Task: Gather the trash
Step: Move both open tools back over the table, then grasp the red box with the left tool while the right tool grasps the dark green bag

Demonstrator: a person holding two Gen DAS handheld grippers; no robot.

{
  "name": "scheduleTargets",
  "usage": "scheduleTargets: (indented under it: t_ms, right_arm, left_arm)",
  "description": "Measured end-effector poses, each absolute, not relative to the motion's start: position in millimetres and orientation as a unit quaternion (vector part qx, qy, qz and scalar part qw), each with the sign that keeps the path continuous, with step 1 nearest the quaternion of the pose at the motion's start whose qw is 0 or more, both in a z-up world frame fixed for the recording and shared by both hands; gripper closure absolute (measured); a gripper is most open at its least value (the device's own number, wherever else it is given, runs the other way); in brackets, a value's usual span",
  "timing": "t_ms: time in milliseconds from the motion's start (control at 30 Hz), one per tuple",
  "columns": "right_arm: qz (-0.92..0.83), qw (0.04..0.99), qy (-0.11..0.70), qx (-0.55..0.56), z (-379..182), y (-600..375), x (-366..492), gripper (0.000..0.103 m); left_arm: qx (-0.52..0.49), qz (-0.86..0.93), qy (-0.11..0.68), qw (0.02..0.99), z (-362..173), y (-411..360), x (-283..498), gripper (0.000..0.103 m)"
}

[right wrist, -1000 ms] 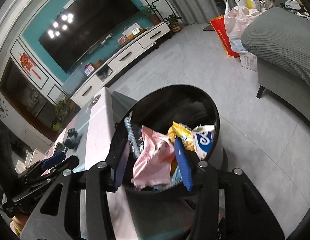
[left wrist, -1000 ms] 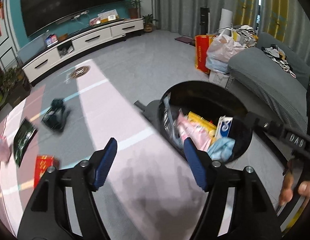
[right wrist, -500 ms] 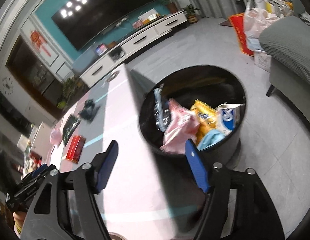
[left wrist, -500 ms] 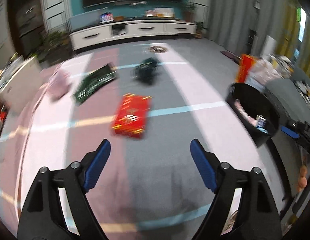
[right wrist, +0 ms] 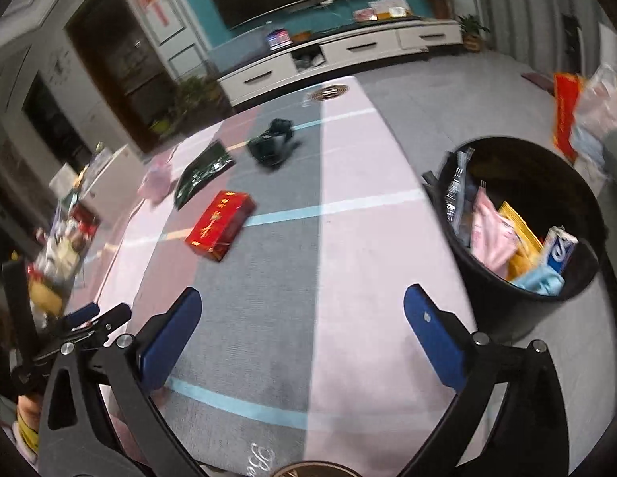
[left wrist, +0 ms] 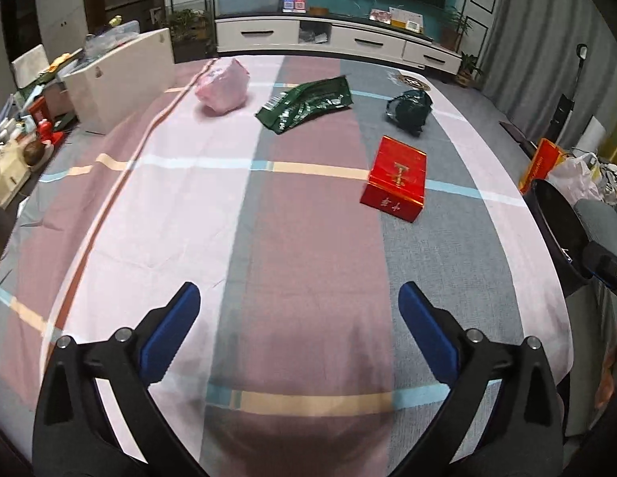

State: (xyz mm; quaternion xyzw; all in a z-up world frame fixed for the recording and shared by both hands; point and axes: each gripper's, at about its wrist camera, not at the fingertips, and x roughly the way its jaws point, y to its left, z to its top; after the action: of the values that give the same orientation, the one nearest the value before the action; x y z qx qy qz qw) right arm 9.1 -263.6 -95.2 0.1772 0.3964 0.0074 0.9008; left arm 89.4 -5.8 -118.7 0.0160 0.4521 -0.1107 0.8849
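On the striped cloth [left wrist: 300,238] lie a red box [left wrist: 396,178], a green foil bag [left wrist: 306,104], a crumpled pink bag [left wrist: 222,89] and a dark green wad [left wrist: 409,109]. My left gripper [left wrist: 298,324] hovers over the near part of the cloth, jaws opening wide, nothing between them. My right gripper [right wrist: 302,328] also hangs above the cloth, jaws opening, empty. The black bin [right wrist: 547,302] stands at the right, filled with pink, yellow and blue wrappers [right wrist: 507,238]. The same red box [right wrist: 220,224] shows left of centre in the right wrist view.
A white TV cabinet [left wrist: 348,37] runs along the far wall. A white box [left wrist: 121,79] and clutter stand left of the cloth. A grey sofa [left wrist: 604,218] and bags [left wrist: 571,177] are at the right. The left gripper's body [right wrist: 69,330] shows at the right wrist view's left edge.
Both grippers swung away from the bin toward the cloth. The pink wrapper left the right jaws and now lies in the bin. Both jaws spread wider.
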Motion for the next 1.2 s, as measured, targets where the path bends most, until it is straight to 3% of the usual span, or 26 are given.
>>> scheduleTargets:
  t_ms: [533,633,800,867,1200]
  right_arm:
    - [-0.013,0.89,0.417,0.182,-121,-282,22,0.003]
    - [-0.015,0.888,0.422,0.185,-126,-283,26,0.003]
    - [-0.016,0.885,0.424,0.193,-129,-285,33,0.003]
    - [-0.014,0.884,0.424,0.194,-128,-284,36,0.003]
    - [-0.011,0.89,0.42,0.177,-125,-266,84,0.003]
  left_arm:
    - [0.073,-0.185,0.417,0.887,-136,-100,170,0.005]
    - [0.087,-0.189,0.419,0.884,-142,-110,179,0.009]
    - [0.1,-0.194,0.426,0.878,-149,-117,189,0.027]
    - [0.102,-0.198,0.427,0.877,-151,-117,189,0.044]
    - [0.006,-0.11,0.38,0.918,-126,-35,191,0.044]
